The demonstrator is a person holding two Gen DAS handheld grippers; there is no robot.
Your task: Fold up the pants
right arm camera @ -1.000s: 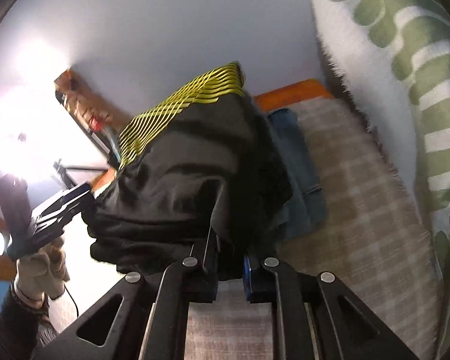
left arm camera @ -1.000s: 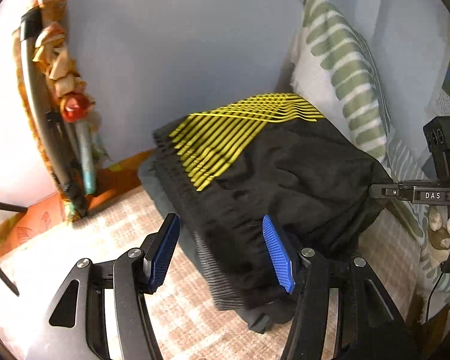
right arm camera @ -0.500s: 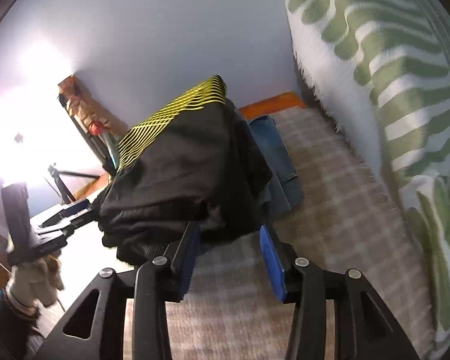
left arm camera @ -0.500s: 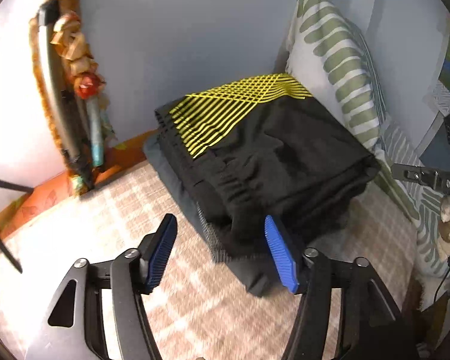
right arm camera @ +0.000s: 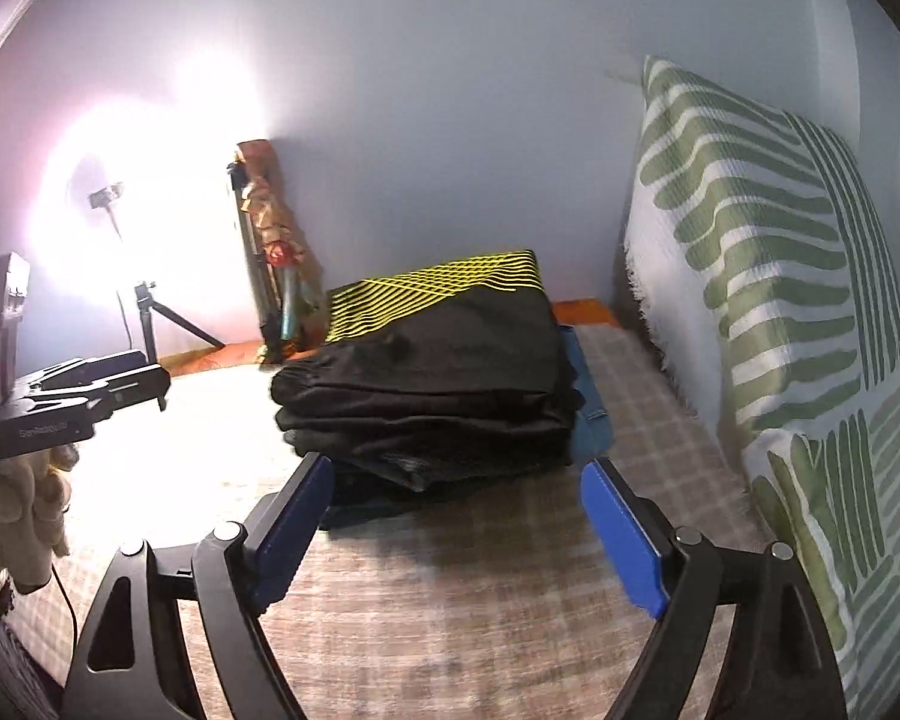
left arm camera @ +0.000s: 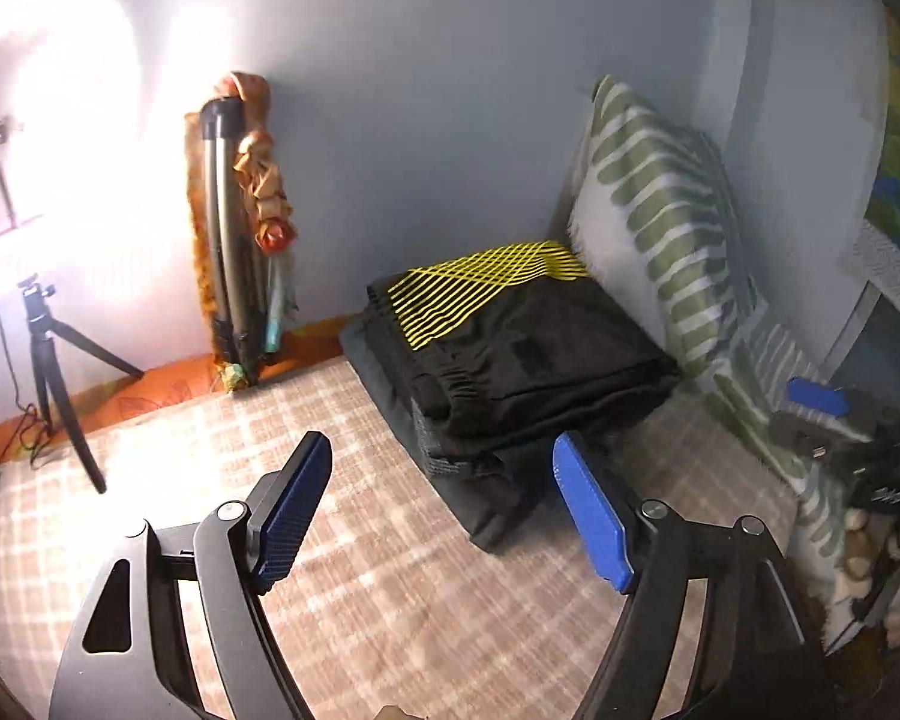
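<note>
Black pants with yellow stripes [left arm camera: 528, 330] [right arm camera: 444, 342] lie folded on top of a stack of folded clothes at the far end of the checked bed cover [left arm camera: 342, 552]. My left gripper [left arm camera: 444, 480] hangs short of the stack, its jaws opening, nothing between them. My right gripper [right arm camera: 456, 492] is also back from the stack with jaws opening wide and empty. Each gripper shows at the edge of the other's view: the right gripper [left arm camera: 840, 420] at the right, the left gripper [right arm camera: 72, 396] at the left above a gloved hand [right arm camera: 12, 510].
A green-and-white striped pillow [left arm camera: 660, 222] [right arm camera: 762, 276] leans on the wall right of the stack. Blue jeans [right arm camera: 588, 414] lie under the pile. A small tripod [left arm camera: 54, 366] and a wrapped bundle of poles [left arm camera: 240, 240] stand at the left wall.
The right gripper let go of the black pants and opened wide. Both grippers pulled back and rose away from the stack, and the left jaws widened.
</note>
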